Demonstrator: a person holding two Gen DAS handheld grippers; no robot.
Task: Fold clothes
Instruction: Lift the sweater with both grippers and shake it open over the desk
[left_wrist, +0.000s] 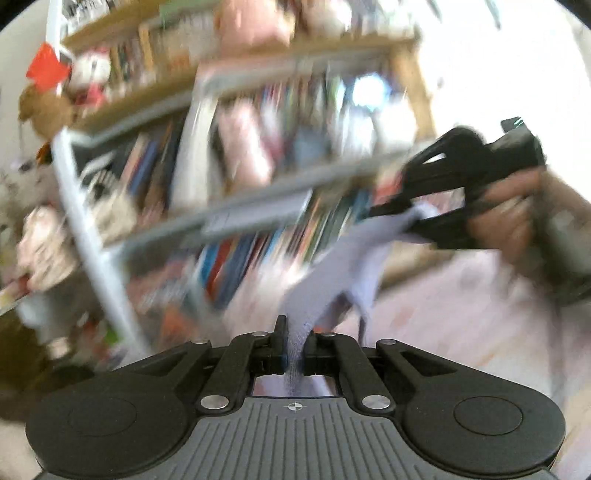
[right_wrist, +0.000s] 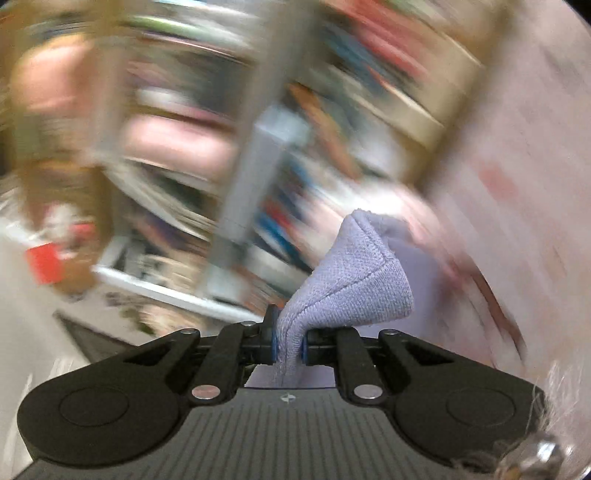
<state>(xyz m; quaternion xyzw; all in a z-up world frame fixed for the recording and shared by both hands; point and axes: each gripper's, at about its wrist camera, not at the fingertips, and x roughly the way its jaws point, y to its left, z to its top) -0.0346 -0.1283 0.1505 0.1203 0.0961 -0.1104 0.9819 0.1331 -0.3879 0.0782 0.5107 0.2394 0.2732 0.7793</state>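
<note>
Lavender cloth, a small terry piece with a stitched hem, is held off the ground between both grippers and is not lying on any surface.

Left wrist view: the left gripper is clamped on one part of the cloth; a thin fold of fabric is pinched between the two black fingers and runs back toward the camera. From there the cloth stretches up and to the right to the right gripper, where a bunched corner is nipped at the tips. The right gripper is gripped by a person's hand. A loose flap is seen hanging below the stretched span.

Right wrist view: the right gripper is closed on the cloth, blue pads showing on either side of the pinched fabric. A hemmed corner is folded over and stands up above and right of the fingers.

Background is heavily motion-blurred in both views. A bookshelf packed with books and soft toys is made out behind the cloth, with a white frame crossing at the left. A pale pinkish surface lies below the cloth at the right; what it is cannot be told.
</note>
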